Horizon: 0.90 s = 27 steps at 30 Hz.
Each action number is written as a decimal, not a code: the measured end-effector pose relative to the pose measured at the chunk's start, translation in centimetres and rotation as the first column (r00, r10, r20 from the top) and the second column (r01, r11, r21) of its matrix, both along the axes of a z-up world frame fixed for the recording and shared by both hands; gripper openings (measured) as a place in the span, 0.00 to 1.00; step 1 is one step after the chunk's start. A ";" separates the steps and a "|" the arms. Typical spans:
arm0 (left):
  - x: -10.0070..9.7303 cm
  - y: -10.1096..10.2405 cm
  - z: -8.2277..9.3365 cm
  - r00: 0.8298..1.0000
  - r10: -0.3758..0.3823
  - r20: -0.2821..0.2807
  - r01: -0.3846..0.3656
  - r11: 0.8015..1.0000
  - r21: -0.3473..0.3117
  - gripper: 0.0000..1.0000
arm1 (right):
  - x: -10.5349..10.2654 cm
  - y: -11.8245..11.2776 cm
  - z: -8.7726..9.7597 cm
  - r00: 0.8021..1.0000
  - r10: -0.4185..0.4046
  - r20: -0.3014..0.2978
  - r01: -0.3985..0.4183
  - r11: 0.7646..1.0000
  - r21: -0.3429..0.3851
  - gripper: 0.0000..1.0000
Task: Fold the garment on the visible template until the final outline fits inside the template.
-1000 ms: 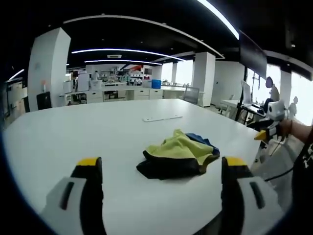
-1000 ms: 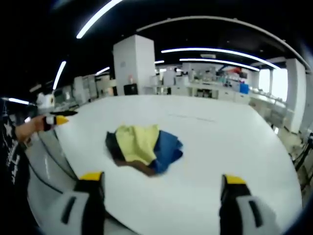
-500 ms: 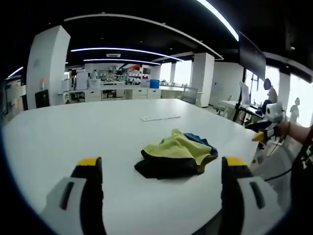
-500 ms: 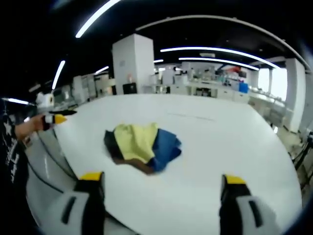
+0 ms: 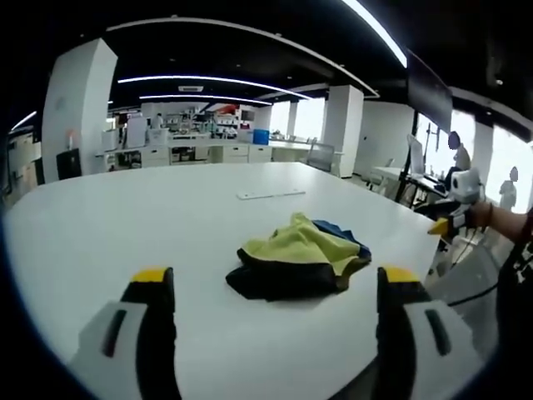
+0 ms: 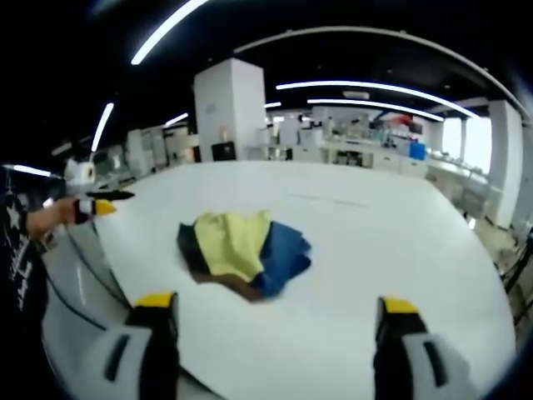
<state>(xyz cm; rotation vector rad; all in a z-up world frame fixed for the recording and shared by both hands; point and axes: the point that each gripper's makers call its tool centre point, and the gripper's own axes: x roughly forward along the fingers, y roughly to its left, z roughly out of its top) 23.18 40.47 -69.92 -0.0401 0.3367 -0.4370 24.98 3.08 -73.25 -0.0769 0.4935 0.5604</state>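
Observation:
A crumpled garment (image 5: pixel 296 263) in yellow, blue and dark cloth lies bunched on the white table (image 5: pixel 125 225). In the right gripper view the same garment (image 6: pixel 243 250) shows its yellow panel at the left and its blue one at the right. My left gripper (image 5: pixel 271 287) is open, held short of the garment with nothing between its jaws. My right gripper (image 6: pixel 271 315) is open too, back from the cloth. A faint long outline (image 5: pixel 265 195) lies on the table beyond the garment. The right gripper (image 5: pixel 454 212) shows at the right edge of the left gripper view, and the left gripper (image 6: pixel 92 205) at the left of the right gripper view.
The table edge (image 6: pixel 100 258) curves close to the person's dark sleeve (image 6: pixel 12 267). Behind stand a white pillar (image 6: pixel 226 112), counters with lab gear (image 5: pixel 191 150) and an office chair (image 5: pixel 321 158). People stand by the windows (image 5: pixel 462 154).
Both views have shifted slightly with the hands. The garment lies as before and both grippers stay open.

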 end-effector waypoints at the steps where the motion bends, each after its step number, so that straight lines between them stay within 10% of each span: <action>1: 0.1 0.0 0.0 1.000 -0.001 0.004 0.001 1.000 0.001 0.98 | 0.1 0.0 0.0 1.000 0.001 0.003 -0.001 1.000 0.001 0.99; 10: 0.8 -1.0 -0.3 0.998 -0.054 0.011 0.054 0.999 -0.004 0.92 | 0.7 0.8 -0.5 0.999 0.047 0.015 -0.047 0.999 -0.003 0.99; 27: 3.1 -3.9 -3.6 0.985 -0.174 -0.012 0.174 0.985 -0.006 0.65 | 3.2 3.5 -3.9 0.975 0.220 0.014 -0.220 0.975 -0.043 0.68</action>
